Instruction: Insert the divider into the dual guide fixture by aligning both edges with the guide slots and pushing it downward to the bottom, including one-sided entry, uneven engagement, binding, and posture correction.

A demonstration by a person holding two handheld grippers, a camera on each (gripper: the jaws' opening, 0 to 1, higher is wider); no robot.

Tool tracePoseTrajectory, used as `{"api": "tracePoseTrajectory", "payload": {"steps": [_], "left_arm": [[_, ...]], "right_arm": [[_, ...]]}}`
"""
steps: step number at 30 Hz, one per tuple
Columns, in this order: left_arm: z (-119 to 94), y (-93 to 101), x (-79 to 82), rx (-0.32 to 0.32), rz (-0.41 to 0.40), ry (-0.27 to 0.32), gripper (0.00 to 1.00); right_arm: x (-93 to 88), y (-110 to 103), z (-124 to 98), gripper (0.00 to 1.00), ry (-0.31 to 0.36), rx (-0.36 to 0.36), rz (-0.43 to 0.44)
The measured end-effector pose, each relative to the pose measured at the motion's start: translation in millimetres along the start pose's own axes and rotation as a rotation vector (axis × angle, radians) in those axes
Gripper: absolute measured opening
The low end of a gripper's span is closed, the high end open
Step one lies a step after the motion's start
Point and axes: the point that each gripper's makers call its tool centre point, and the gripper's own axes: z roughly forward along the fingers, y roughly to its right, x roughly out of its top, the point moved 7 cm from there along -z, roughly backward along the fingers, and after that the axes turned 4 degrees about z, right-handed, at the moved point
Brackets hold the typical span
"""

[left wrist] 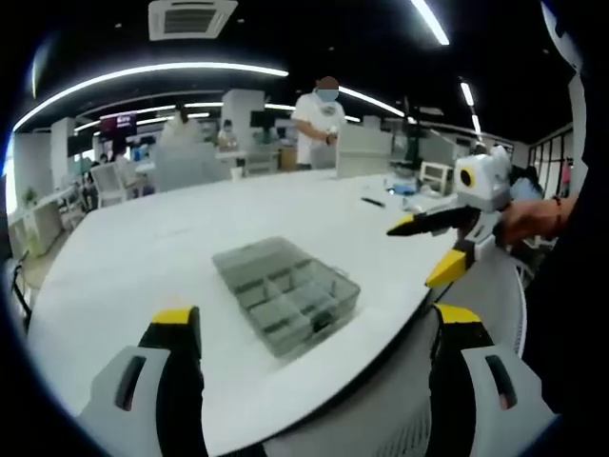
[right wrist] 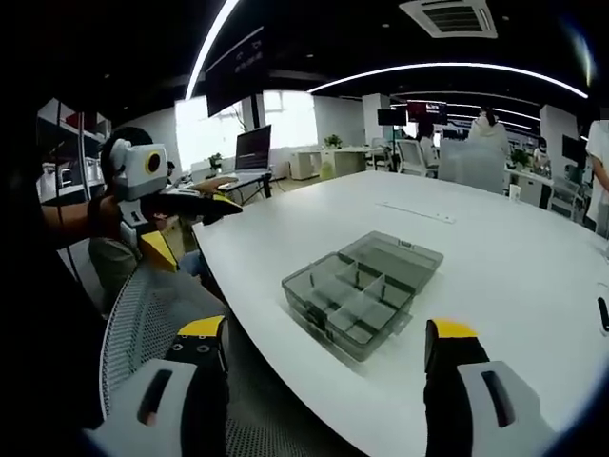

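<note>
Both of my claws hang off the bench with nothing in them; my left claw (left wrist: 314, 328) stands with its jaws wide apart, my right claw (right wrist: 324, 343) likewise; in the left gripper view the right claw shows at the far side, in the right gripper view the left claw does.

The fixture, a compartment box (left wrist: 285, 290), lies open near the rounded edge of the white bench (left wrist: 143, 248), its lid (right wrist: 392, 253) folded flat behind the tray (right wrist: 347, 303); it seems to be smoky, see-through plastic, thin-walled and light, with upright partitions standing in the tray; I cannot tell which one, if any, is the loose divider, nor see the guide slots.

The step in hand, I judge, is the approach; I would bring one claw down to steady the tray wall, since so light a box will likely skate on the smooth bench; the other should pinch the divider by its top edge, keep it upright, and start both ends together; if one end leads, it may bind, so ease back and level it rather than force it.
</note>
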Motion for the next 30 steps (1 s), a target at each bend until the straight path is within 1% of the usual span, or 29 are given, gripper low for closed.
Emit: {"api": "tracePoseTrajectory", "payload": {"steps": [5, 10, 15, 23, 25, 30], "left_arm": [[0.6, 1.0, -0.3, -0.008, 0.003, -0.003, 0.99], [1.2, 1.7, 0.8, -0.018, 0.01, -0.006, 0.99], [0.6, -1.5, 1.4, -0.019, 0.02, -0.002, 0.99], [-1.1, -9.0, -1.5, -0.021, 0.017, 0.001, 0.99], [-1.9, -10.2, -1.8, -0.022, 0.016, 0.006, 0.99], [-4.4, -12.1, -3.7, -0.032, 0.025, 0.007, 0.99]], "right_arm": [[0.6, 0.8, -0.9, 0.83, 0.007, -0.006, 0.004], [-0.4, 1.3, -0.5, 0.83, -0.002, -0.02, -0.005], [0.3, 2.2, -1.0, 0.83, 0.006, -0.031, -0.003], [-1.7, 3.3, 0.9, 0.83, -0.01, -0.039, -0.002], [-2.3, 2.9, 2.3, 0.83, -0.016, -0.029, 0.008], [0.7, 4.9, 0.1, 0.84, 0.012, -0.037, 0.027]]}}
